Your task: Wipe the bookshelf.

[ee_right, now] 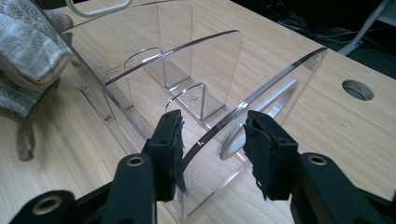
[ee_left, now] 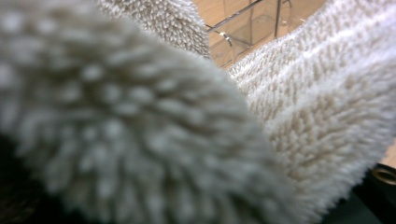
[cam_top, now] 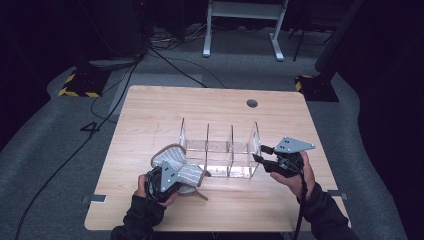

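Fluffy beige towel [cam_top: 176,167] is clenched in the left gripper [cam_top: 172,176] just beside the clear acrylic rack [cam_top: 220,150] on the worktop [cam_top: 150,110], none of it slotted yet, while the right gripper [ee_right: 212,154] straddles the rack's end wall, jaws apart, probably steadying it.

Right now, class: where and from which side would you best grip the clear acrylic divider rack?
Probably the clear acrylic divider rack's right end panel, from the right: it stands upright, thin, with a free edge, and the right gripper's jaws already straddle it.
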### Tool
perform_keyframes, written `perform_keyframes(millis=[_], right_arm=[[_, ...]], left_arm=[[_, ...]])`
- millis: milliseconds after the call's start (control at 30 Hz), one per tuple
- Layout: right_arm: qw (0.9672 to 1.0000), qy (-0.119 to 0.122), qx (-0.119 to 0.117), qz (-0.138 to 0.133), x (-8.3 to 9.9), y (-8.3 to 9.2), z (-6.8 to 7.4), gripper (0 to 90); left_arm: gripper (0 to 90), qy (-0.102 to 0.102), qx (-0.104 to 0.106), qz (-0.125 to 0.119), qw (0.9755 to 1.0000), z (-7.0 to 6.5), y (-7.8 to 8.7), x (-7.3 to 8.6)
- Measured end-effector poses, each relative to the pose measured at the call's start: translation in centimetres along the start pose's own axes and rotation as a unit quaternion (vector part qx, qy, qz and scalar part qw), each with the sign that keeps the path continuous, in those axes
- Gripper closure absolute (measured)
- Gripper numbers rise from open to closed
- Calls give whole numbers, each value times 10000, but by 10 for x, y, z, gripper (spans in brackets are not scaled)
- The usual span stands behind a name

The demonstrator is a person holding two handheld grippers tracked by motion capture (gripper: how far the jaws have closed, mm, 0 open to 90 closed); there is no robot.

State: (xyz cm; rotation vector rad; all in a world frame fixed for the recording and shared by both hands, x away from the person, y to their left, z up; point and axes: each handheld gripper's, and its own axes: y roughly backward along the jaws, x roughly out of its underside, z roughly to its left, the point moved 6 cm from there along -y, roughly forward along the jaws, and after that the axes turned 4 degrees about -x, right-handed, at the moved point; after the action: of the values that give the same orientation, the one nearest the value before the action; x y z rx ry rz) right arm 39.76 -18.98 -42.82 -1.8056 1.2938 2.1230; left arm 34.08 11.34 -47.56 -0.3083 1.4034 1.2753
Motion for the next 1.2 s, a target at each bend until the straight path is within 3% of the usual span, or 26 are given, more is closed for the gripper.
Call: perform_keyframes(millis=[133,200,367,400,467,567,633,733,800,933,1033,1067,1200], right_arm=[[9999,78,123,-12,-1,0,4,571],[10000,13,17,-51,-1,1,4,578],[9999,31,78,-124,-1,-1,7,588],[9999,-22,28,-145,-1,0,7,596],[9999,-42,39,-156,-1,0,8,600],[9999,-40,3,-157,-2,0,9,610],[9998,-49,-92,-184,-2,-1,11,615],[9998,-52,-78,-193,-3,-2,11,622],[9997,-102,-73,-202,-2,-2,10,632],[9997,-89,-68,-207,-3,-3,11,632],[9997,-98,-78,-207,-3,-3,12,631],[9997,-103,-83,-214,-3,-3,11,631],[9997,-94,-77,-228,-3,-3,10,631]], left_arm=[[728,-6,183,-14,9998,-5,-9,-5],[735,-58,226,-9,9997,-10,-14,-9],[739,-278,282,-125,9991,-36,-28,-26],[739,-344,333,-124,9988,-47,-35,-33],[740,-376,332,-142,9986,-52,-38,-36],[741,-587,598,-283,9961,-77,-45,-48],[741,-685,670,-355,9948,-92,-51,-56],[741,-696,693,-399,9944,-108,-61,-65],[742,-652,890,-439,9929,-120,-68,-70],[742,-858,1077,-574,9888,-143,-73,-85],[742,-907,1073,-600,9883,-151,-76,-90],[743,-831,1146,-616,9880,-149,-77,-89],[742,-823,1052,-557,9895,-137,-73,-84]])
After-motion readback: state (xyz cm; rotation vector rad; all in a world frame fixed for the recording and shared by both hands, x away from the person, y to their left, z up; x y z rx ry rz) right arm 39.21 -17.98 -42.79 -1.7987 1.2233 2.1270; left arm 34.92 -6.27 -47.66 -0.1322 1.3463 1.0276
